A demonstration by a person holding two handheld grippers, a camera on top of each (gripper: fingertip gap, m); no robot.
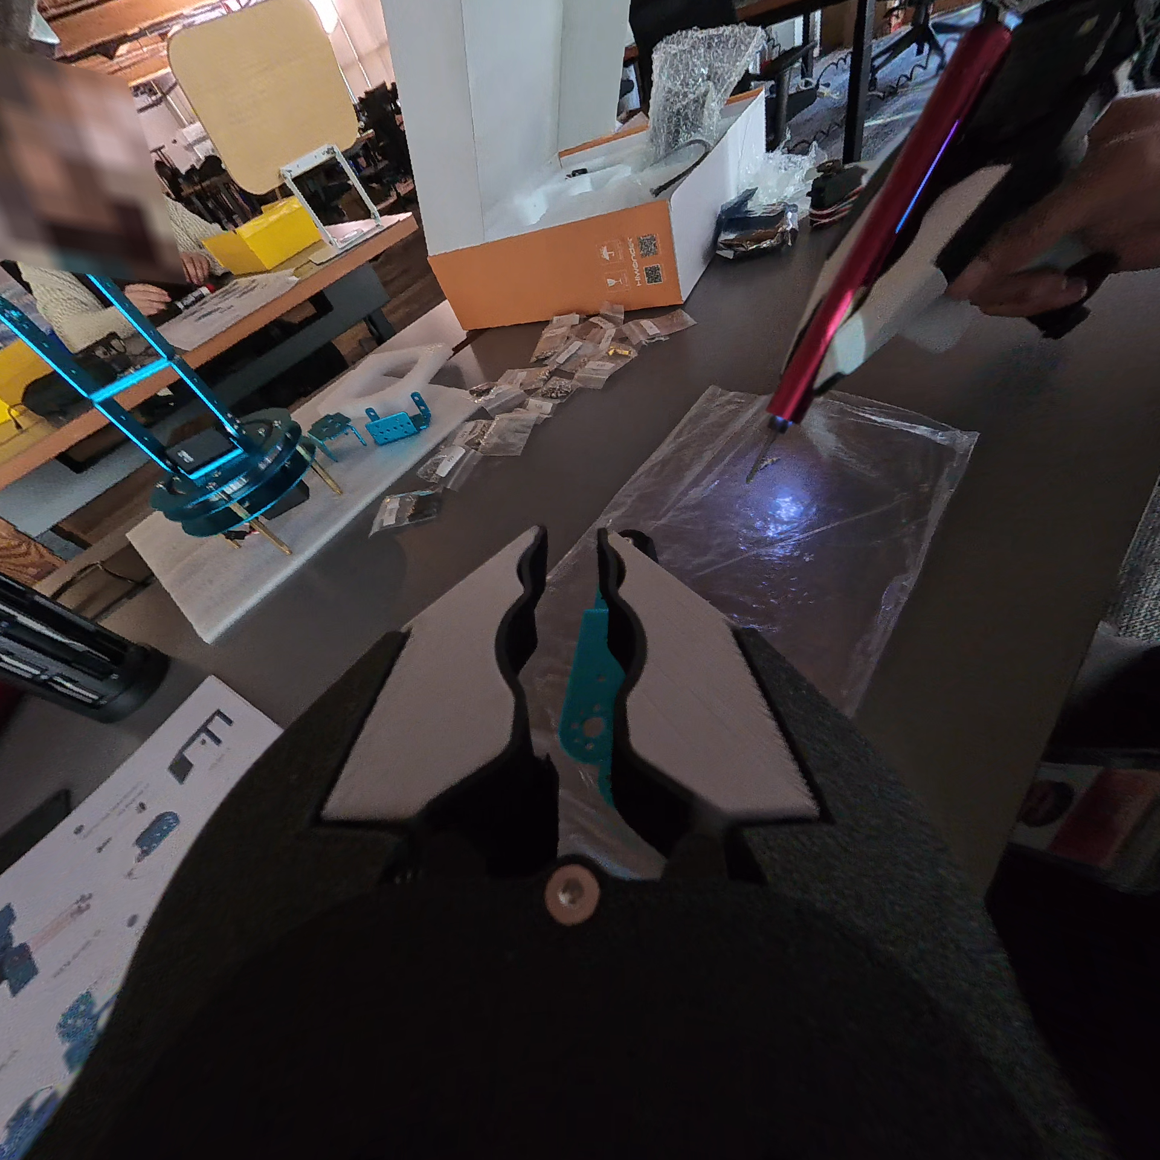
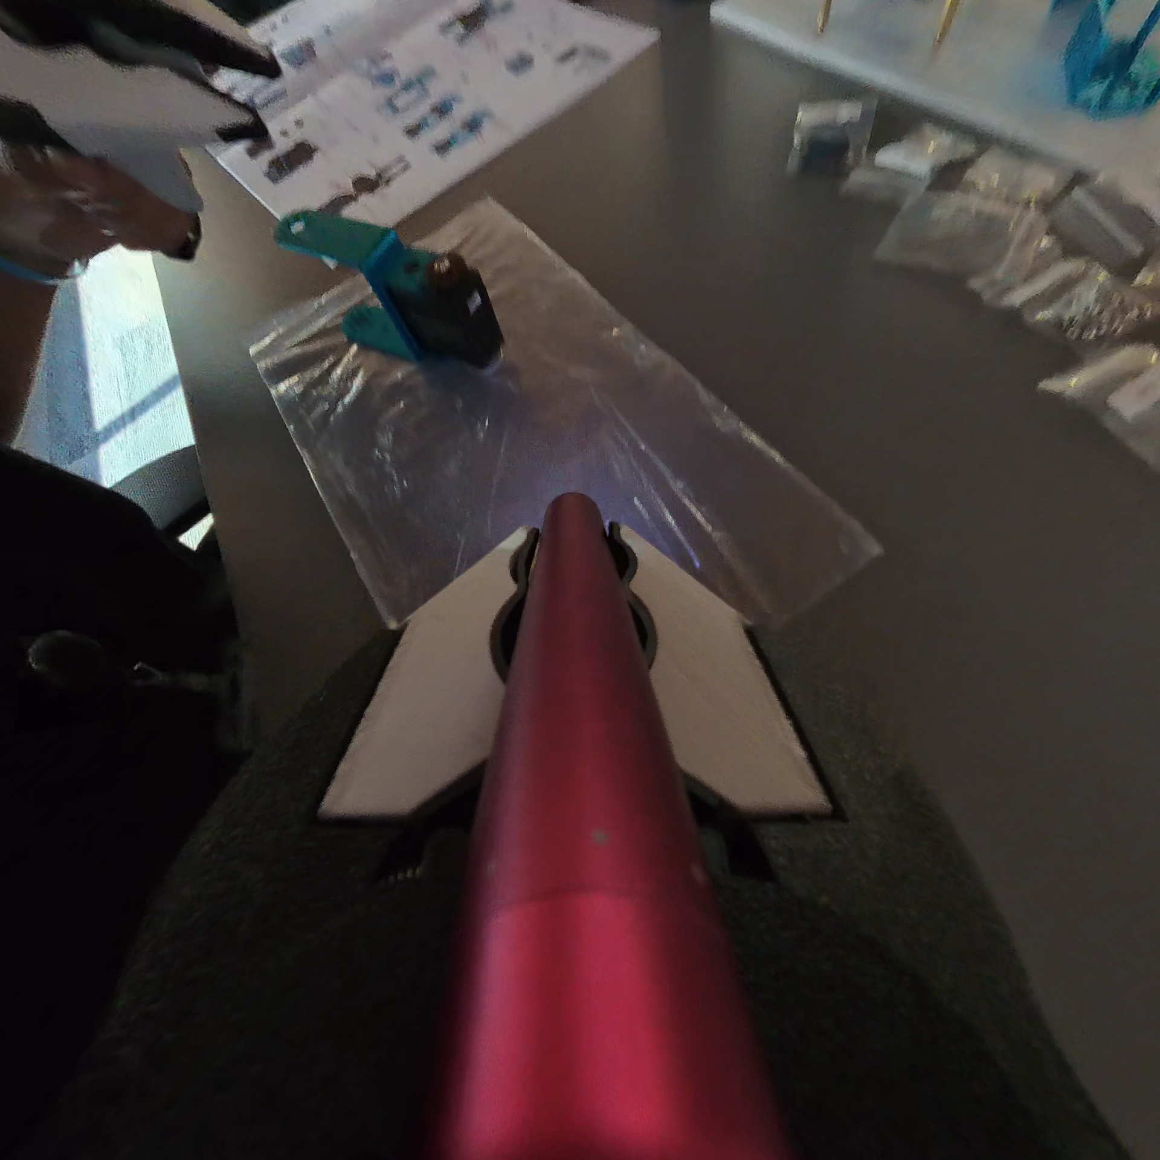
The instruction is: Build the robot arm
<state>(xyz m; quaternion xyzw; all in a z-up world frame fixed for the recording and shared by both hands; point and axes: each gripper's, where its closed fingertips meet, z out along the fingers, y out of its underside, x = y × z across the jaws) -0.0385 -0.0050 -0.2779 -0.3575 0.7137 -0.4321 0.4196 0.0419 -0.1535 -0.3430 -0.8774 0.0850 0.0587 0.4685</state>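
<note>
My left gripper [image 1: 571, 540] is open by a narrow gap and empty. It hovers just over a teal metal bracket [image 1: 587, 690], seen through the gap. In the right wrist view the bracket [image 2: 383, 276] holds a black servo [image 2: 458, 307] and rests on a clear plastic bag [image 2: 565, 427], with the left gripper [image 2: 251, 94] up and to its left, apart from it. My right gripper [image 2: 574, 533] is shut on a red electric screwdriver [image 2: 584, 816]. Its lit bit [image 1: 762, 455] points down at a small screw on the bag [image 1: 816, 596].
An orange and white box [image 1: 565, 270] stands at the back. Several small parts bags [image 1: 533, 389] lie in front of it. A blue round base assembly [image 1: 232, 464] sits on a white foam board [image 1: 207, 602] at the left. An instruction sheet [image 1: 94, 847] lies near left. Spacing between my two grippers at the tips: around 20 centimeters.
</note>
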